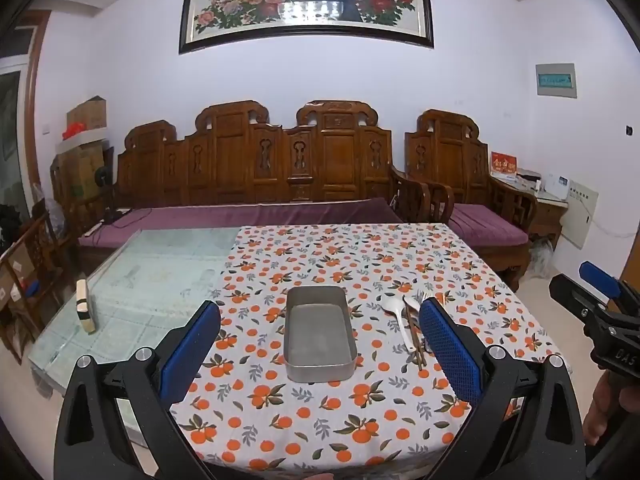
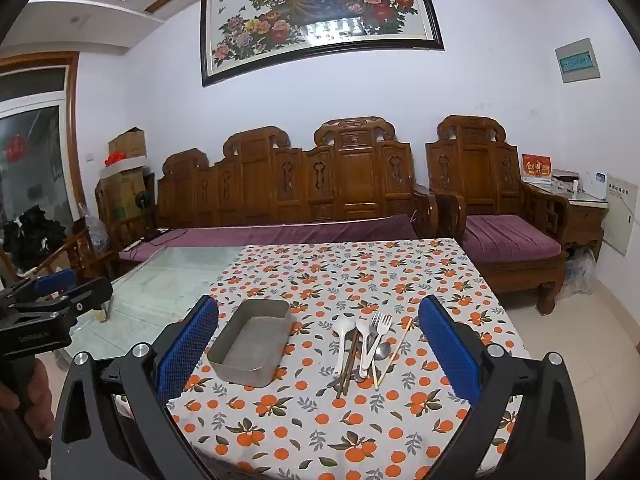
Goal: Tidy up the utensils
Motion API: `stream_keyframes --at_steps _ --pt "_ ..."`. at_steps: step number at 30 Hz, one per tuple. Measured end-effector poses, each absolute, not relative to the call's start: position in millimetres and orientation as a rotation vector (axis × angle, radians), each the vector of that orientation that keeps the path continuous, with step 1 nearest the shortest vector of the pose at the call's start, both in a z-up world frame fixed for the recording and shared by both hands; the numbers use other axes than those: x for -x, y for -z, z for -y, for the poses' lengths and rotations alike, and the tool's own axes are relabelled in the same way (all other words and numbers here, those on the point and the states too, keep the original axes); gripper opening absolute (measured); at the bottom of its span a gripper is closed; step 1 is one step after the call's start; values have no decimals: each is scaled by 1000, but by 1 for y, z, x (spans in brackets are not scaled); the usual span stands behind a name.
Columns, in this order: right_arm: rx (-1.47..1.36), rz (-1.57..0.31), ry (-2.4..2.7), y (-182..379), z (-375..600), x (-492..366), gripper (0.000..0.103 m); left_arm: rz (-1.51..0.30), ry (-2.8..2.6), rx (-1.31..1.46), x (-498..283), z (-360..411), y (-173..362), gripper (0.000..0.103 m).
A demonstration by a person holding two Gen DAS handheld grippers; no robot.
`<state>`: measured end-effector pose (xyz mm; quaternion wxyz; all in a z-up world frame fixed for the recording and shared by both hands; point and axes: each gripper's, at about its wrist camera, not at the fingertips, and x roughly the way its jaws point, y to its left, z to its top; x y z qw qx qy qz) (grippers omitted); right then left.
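An empty metal tray (image 1: 319, 369) (image 2: 243, 369) stands on the orange-print tablecloth. To its right lies a pile of utensils (image 2: 364, 348) (image 1: 406, 320): two white spoons (image 2: 345, 330), forks (image 2: 380, 324), a metal spoon (image 2: 383, 351), dark chopsticks (image 2: 347, 368) and light chopsticks (image 2: 396, 348). My left gripper (image 1: 319, 307) hovers open in front of the tray, nothing between its blue pads. My right gripper (image 2: 319, 305) is open too, short of the pile and holding nothing. Each gripper shows at the edge of the other's view: the right gripper (image 1: 576, 282) and the left gripper (image 2: 68, 286).
The tablecloth (image 2: 320, 420) covers the right part of a glass-topped table (image 1: 160, 264). A small cream block (image 1: 85, 312) stands on the glass at the left. A carved wooden sofa (image 1: 260, 184) with purple cushions runs behind the table. A hand (image 2: 24, 400) holds the left gripper's handle.
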<state>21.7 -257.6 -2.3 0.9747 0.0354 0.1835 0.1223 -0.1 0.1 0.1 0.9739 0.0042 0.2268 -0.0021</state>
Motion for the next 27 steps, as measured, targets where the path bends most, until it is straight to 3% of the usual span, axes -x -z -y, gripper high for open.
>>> stream_keyframes --at_steps 27 --pt "-81 -366 -250 3 259 -21 100 -442 6 -15 4 7 -9 96"
